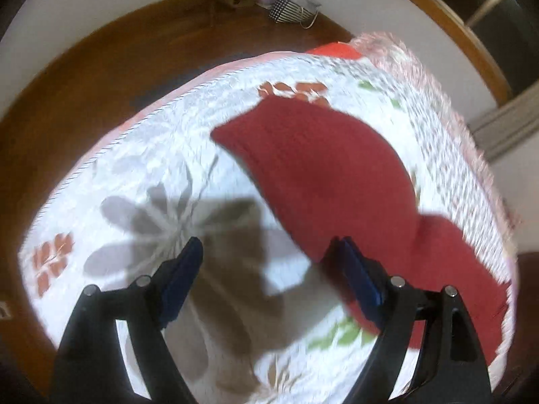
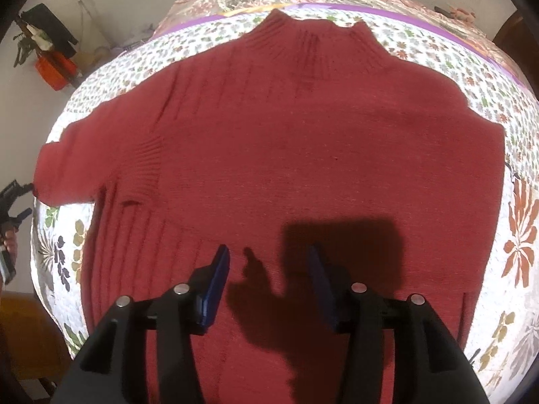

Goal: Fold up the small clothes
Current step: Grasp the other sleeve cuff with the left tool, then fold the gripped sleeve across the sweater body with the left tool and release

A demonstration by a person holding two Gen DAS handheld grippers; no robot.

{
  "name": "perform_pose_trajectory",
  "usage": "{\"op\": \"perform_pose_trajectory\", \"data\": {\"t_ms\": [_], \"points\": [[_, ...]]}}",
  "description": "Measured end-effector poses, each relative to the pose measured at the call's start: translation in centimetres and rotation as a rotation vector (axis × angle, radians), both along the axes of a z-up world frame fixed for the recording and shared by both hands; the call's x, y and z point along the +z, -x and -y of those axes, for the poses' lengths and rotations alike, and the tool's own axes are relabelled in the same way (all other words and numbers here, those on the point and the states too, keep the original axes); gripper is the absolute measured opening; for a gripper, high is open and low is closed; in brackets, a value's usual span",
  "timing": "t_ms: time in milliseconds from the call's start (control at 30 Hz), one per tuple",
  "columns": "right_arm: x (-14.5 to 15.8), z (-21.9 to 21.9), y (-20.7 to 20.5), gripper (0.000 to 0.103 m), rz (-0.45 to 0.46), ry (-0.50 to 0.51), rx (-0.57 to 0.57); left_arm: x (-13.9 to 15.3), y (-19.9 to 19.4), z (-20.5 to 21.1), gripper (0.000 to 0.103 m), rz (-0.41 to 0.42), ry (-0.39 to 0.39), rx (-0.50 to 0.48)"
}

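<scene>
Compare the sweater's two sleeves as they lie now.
The left sleeve sticks out sideways over the floral bedspread, while the right sleeve is not seen spread out beyond the sweater's body. The left sleeve's end lies by the left gripper, open; the right gripper, also open, hovers over the hem area. Both sleeves are the same red knit.

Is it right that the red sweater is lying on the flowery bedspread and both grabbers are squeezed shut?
Not quite. The red sweater does lie on the flowery bedspread, but both grabbers are open: the left gripper in the left wrist view, the right gripper in the right wrist view.
</scene>
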State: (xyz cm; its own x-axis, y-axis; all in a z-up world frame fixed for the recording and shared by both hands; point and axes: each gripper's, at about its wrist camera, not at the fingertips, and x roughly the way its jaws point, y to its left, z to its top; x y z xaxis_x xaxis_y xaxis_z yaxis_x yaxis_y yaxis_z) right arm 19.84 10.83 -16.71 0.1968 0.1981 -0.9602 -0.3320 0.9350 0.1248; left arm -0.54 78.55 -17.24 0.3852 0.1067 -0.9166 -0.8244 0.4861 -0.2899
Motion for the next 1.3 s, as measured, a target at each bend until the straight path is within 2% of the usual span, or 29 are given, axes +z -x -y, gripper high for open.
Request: {"op": "perform_pose_trajectory", "data": {"t_ms": [200,267,400,467,533,667,733,967,1100,1300], "points": [[-0.1,-0.3,-0.1,0.050,0.003,0.026,-0.017,-1.4,-0.8,-2.2,0.085,0.075,0.031,0.029],[-0.2,-0.1,-0.2,0.050,0.003,0.040,-0.021,-2.2,-1.9,-2.8,0.081,0.097,0.051,0.044],[-0.2,0.0,-0.4,0.050,-0.001,0.043,-0.031,-2.0,-3.0,-3.1,0.045,0.121,0.039,0.022],[-0.3,-0.4,-0.5,0.050,0.000,0.040,-0.032,-1.4,-3.7,-3.0,0.018,0.126,0.020,0.014],[-0.1,-0.4,-0.5,0.051,0.005,0.034,-0.029,-0.8,-3.8,-2.9,0.008,0.117,-0.011,0.019],[0.3,0.0,-0.4,0.054,0.017,0.033,-0.029,1.4,-3.7,-1.6,0.007,0.186,-0.067,0.022],[0.3,0.6,-0.4,0.054,0.019,0.038,-0.038,3.1,-4.0,0.0,0.007,0.214,-0.118,-0.014],[0.5,3.8,0.0,0.054,0.022,0.031,-0.087,8.2,-7.1,9.2,0.007,0.309,-0.219,-0.245],[0.7,5.4,0.3,0.054,0.027,0.026,-0.104,9.6,-10.0,15.7,0.007,0.365,-0.205,-0.394],[0.9,8.1,1.1,0.055,0.030,0.012,-0.145,8.2,-14.2,24.9,0.007,0.384,-0.133,-0.565]]}}
